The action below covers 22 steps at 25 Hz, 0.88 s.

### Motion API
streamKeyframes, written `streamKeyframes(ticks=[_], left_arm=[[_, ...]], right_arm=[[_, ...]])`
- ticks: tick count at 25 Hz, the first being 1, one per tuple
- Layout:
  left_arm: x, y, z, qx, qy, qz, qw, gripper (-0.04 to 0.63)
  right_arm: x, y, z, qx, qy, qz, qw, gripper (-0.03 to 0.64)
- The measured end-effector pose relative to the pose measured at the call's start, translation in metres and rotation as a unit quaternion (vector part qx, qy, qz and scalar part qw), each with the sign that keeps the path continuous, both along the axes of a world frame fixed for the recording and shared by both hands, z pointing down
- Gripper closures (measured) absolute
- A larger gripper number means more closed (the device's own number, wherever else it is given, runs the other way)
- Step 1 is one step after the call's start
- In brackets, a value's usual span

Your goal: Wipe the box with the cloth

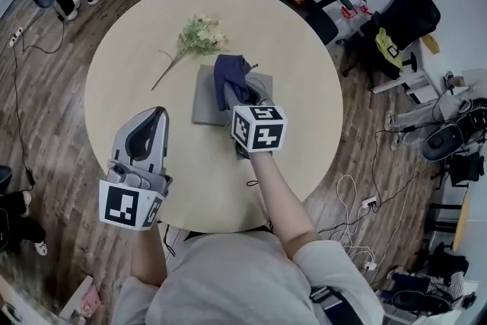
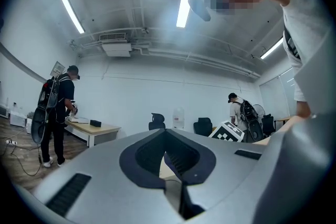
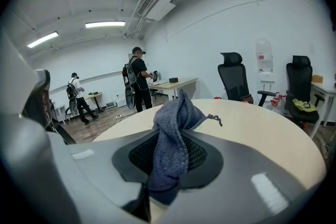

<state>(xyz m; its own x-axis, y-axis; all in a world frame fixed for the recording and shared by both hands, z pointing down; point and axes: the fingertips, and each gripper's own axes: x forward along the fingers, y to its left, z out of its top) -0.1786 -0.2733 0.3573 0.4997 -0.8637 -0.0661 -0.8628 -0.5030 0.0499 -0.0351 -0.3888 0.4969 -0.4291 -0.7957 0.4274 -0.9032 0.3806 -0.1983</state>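
1. Head view: the right gripper (image 1: 243, 91) has its jaws pressed together on a fold of a dark blue cloth (image 1: 230, 74). It holds the cloth directly over a flat grey box (image 1: 207, 99) on a round table (image 1: 129, 42). Whether the cloth touches the box cannot be told.
2. Right gripper view: the cloth (image 3: 176, 118), terry by its look, stands bunched between the jaws. It rises past their tips, and a short loop trails off to one side.
3. The left gripper (image 1: 154, 115) is nearer the person, to the left of the right gripper and clear of the box. The left gripper view shows this gripper (image 2: 173, 161) with its jaws closed on each other and nothing between them.
4. The cloth looks soft, light and limp, so it will likely drape and bunch rather than lie flat. A pinch at a fold, as now, seems enough to drag it across the lid.
5. The box looks thin, stiff and light, and it may slide on the smooth tabletop under a stroke. The free left gripper could steady its near edge.
6. The box lies shut, and nothing of its contents shows.
7. A sprig of artificial flowers (image 1: 199, 36) lies beyond the box from the right gripper, apart from it.
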Motion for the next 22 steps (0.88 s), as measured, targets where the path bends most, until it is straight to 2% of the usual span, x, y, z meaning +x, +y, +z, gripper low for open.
streamKeyframes(ticks=[9, 15, 17, 20, 22], left_arm=[[-0.011, -0.004, 0.018, -0.022, -0.001, -0.02, 0.9996, 0.588], [-0.028, -0.001, 0.028, -0.037, -0.003, -0.038, 0.9986, 0.588], [-0.032, 0.001, 0.031, -0.042, -0.004, -0.043, 0.9982, 0.588], [-0.036, 0.001, 0.032, -0.047, -0.004, -0.048, 0.9977, 0.588], [-0.038, -0.001, 0.032, -0.048, -0.003, -0.049, 0.9976, 0.588]], right_arm=[[-0.027, -0.036, 0.038, -0.043, 0.004, -0.015, 0.999, 0.528], [-0.044, -0.052, 0.073, -0.087, 0.022, -0.008, 0.996, 0.528], [-0.05, -0.055, 0.086, -0.107, 0.036, -0.009, 0.994, 0.528], [-0.052, -0.057, 0.107, -0.135, 0.083, -0.012, 0.987, 0.528], [-0.053, -0.06, 0.115, -0.137, 0.095, -0.019, 0.986, 0.525]])
